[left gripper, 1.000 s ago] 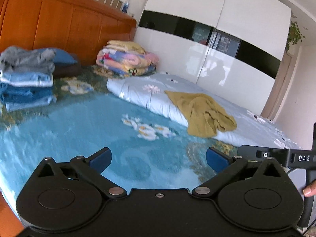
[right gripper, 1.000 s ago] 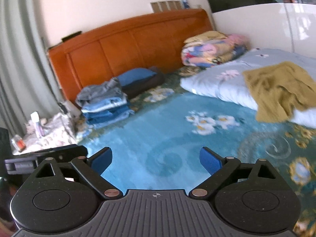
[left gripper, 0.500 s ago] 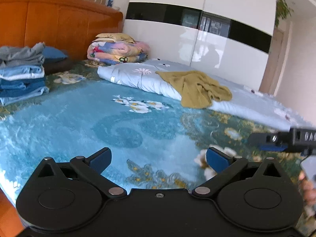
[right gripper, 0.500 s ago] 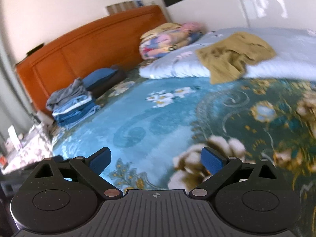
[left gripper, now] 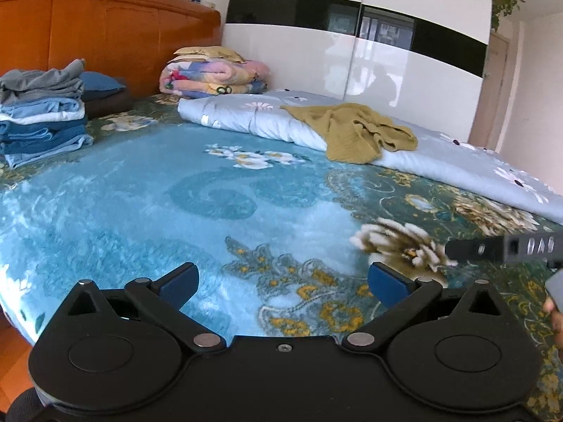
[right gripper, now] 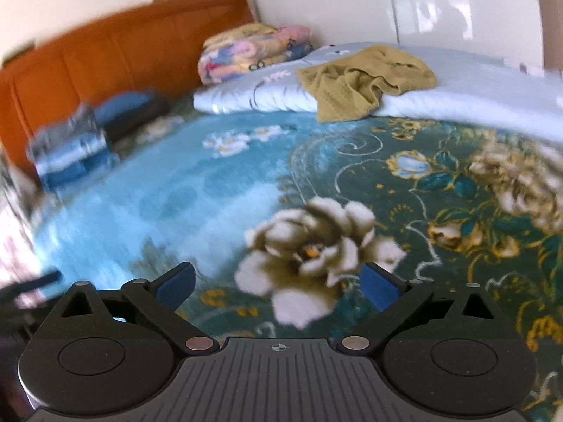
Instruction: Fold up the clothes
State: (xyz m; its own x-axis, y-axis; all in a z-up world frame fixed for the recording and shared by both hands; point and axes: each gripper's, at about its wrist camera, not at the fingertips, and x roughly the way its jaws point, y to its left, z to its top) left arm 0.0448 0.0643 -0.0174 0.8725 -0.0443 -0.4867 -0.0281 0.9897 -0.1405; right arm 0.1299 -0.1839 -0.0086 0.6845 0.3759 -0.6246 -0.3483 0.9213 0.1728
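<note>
A crumpled olive-yellow garment (left gripper: 359,130) (right gripper: 366,77) lies on a pale blue quilt (left gripper: 246,116) (right gripper: 475,102) at the far side of the bed. My left gripper (left gripper: 281,276) hangs open above the teal floral bedspread (left gripper: 176,193), well short of the garment, with nothing between its blue pads. My right gripper (right gripper: 278,277) is over a large cream flower on the bedspread (right gripper: 457,183). Its jaws are opening wide and hold nothing. A stack of folded blue and grey clothes (left gripper: 38,112) (right gripper: 70,151) sits at the left by the headboard.
A folded colourful blanket (left gripper: 214,74) and dark pillows (left gripper: 105,95) lie against the orange wooden headboard (left gripper: 105,35). A glossy white wardrobe (left gripper: 387,70) stands behind the bed. A black bar of the right-hand tool (left gripper: 499,248) and a person's fingers (left gripper: 556,313) show at the right edge.
Both grippers have sunk closer to the bedspread. The right view has swung right, from the headboard toward the cream flower and the olive garment. The right jaws have widened slightly.
</note>
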